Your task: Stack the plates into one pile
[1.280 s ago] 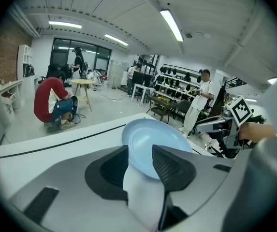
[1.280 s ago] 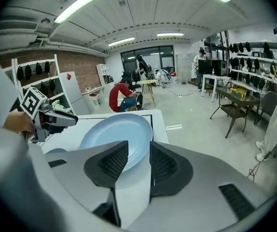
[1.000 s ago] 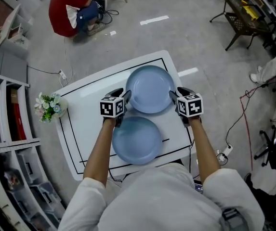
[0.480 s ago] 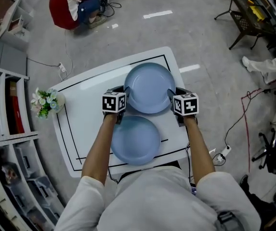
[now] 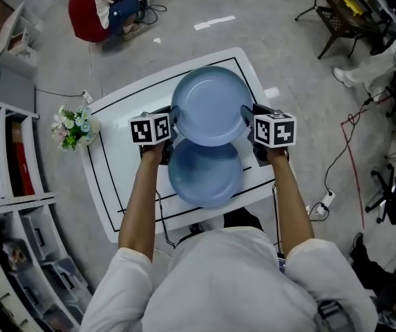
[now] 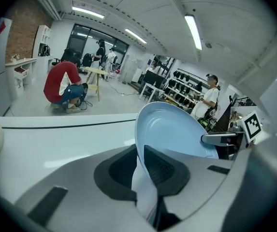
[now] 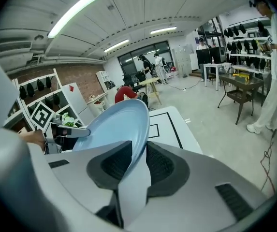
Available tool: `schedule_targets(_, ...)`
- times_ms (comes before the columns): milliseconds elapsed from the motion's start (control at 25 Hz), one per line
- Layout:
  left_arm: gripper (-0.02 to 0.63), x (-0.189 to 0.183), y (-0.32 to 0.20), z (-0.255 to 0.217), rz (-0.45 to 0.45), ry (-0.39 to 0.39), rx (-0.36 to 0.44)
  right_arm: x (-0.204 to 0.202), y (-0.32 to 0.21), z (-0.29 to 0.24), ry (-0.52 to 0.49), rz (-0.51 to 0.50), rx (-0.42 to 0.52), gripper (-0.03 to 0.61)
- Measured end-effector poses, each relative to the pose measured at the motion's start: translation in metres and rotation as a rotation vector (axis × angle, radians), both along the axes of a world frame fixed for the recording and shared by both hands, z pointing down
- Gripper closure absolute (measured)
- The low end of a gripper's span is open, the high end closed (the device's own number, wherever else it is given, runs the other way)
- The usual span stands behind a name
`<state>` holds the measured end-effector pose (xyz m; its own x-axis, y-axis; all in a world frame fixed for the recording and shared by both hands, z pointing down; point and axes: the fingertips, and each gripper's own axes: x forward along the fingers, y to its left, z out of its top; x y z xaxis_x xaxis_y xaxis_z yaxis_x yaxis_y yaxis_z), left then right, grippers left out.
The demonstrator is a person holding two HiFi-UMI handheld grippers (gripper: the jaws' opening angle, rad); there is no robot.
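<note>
Two light blue plates are in play. One blue plate (image 5: 210, 104) is lifted off the white table (image 5: 115, 159), held by its rim from both sides. My left gripper (image 5: 173, 127) grips its left edge and my right gripper (image 5: 247, 127) its right edge; both sets of jaws are still closing, with the pads pressing the rim. The left gripper view shows the held plate (image 6: 173, 129) in my left gripper (image 6: 141, 164). The right gripper view shows that plate (image 7: 113, 125) in my right gripper (image 7: 138, 164). The second plate (image 5: 204, 176) lies flat on the table, partly covered by the raised one.
A small vase of flowers (image 5: 73, 128) stands at the table's left edge. Shelving (image 5: 4, 161) runs along the left side. A person in red (image 5: 94, 9) crouches on the floor beyond the table. A dark chair (image 5: 343, 12) and cables lie to the right.
Both grippers have shut on the far plate's rim and lifted it off the table. It now hangs higher, overlapping the near plate's far edge.
</note>
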<state>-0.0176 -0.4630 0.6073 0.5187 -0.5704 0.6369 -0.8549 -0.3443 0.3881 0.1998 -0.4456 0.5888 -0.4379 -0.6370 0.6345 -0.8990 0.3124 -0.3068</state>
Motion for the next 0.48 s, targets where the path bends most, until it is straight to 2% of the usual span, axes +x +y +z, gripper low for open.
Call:
schedule_targets(240, 0.554, -0.019, 0.076, -0.019, 0.051, -0.001, 0.017, -0.018, 0.083, -0.010, 0.043, 0.033, -0.006, 0.476)
schedule_targets(480, 0.548, -0.031, 0.156, 0.003, 0.089, -0.011, -0.034, -0.029, 0.162, 0.006, 0.108, 0.052, -0.043, 0.477)
